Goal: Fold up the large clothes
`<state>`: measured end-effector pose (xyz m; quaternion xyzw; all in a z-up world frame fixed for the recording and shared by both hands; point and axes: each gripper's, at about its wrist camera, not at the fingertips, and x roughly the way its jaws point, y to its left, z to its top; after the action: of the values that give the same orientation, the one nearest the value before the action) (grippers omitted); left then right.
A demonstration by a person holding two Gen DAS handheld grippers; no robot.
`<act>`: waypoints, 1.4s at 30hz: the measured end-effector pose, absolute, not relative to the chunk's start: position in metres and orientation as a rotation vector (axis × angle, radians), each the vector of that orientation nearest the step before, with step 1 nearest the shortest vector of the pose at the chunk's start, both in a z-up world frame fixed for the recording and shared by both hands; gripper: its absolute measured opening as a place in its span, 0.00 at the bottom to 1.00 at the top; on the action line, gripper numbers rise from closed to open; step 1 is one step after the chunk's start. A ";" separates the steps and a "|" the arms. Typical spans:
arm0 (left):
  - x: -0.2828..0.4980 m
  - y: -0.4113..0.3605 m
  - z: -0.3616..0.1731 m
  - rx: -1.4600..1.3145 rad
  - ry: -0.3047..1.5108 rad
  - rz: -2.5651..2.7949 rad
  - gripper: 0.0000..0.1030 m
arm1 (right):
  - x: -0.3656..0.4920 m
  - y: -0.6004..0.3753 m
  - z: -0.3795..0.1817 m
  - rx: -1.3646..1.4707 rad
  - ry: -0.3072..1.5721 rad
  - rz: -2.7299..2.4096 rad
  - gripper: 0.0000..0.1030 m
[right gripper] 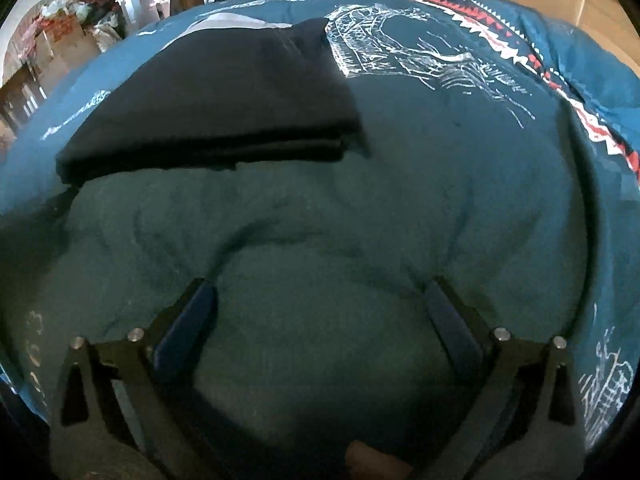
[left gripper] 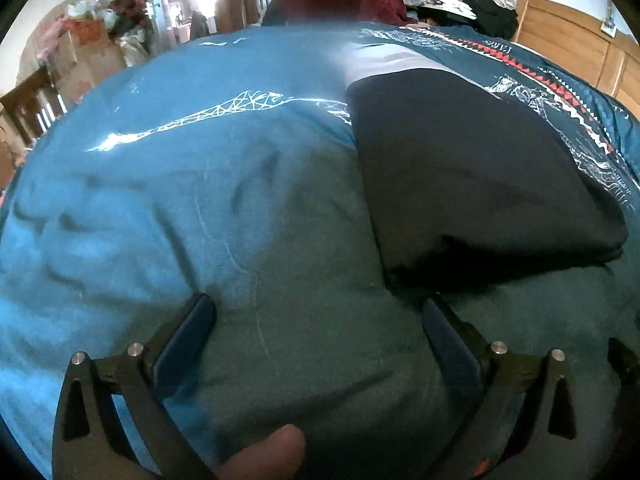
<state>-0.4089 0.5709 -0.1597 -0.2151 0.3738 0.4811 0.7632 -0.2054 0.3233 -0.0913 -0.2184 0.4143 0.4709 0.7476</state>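
Black garment folded, tools (both empty) spread

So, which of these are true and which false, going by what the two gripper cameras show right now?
1. Both grippers are open. True: the left gripper and right gripper stand wide, with only bedcover between their fingers.
2. The black garment lies folded on the blue bedcover. True.
3. The black garment is clamped in the right gripper. False: it lies beyond the fingertips, untouched.
4. The bedcover is plain. False: it carries white line drawings and a red and white zigzag band.
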 end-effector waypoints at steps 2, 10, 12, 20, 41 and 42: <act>-0.409 0.571 -0.160 -0.474 0.806 1.042 1.00 | -0.207 0.325 -0.091 -0.480 0.900 1.019 1.00; -0.410 0.571 -0.161 -0.477 0.793 1.038 1.00 | -0.209 0.326 -0.092 -0.484 0.884 1.001 1.00; -0.411 0.571 -0.161 -0.480 0.791 1.036 1.00 | -0.210 0.326 -0.092 -0.487 0.880 0.999 1.00; -0.409 0.571 -0.162 -0.488 0.788 1.033 1.00 | -0.212 0.326 -0.093 -0.490 0.878 0.995 1.00; -0.407 0.571 -0.161 -0.487 0.788 1.034 1.00 | -0.207 0.327 -0.086 -0.514 0.911 0.995 1.00; -0.406 0.570 -0.161 -0.486 0.789 1.035 1.00 | -0.203 0.325 -0.082 -0.513 0.917 0.993 1.00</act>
<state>-0.4062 0.5704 -0.1611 -0.2239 0.3635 0.4771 0.7682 -0.2030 0.3249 -0.0823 -0.2346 0.4196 0.4543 0.7500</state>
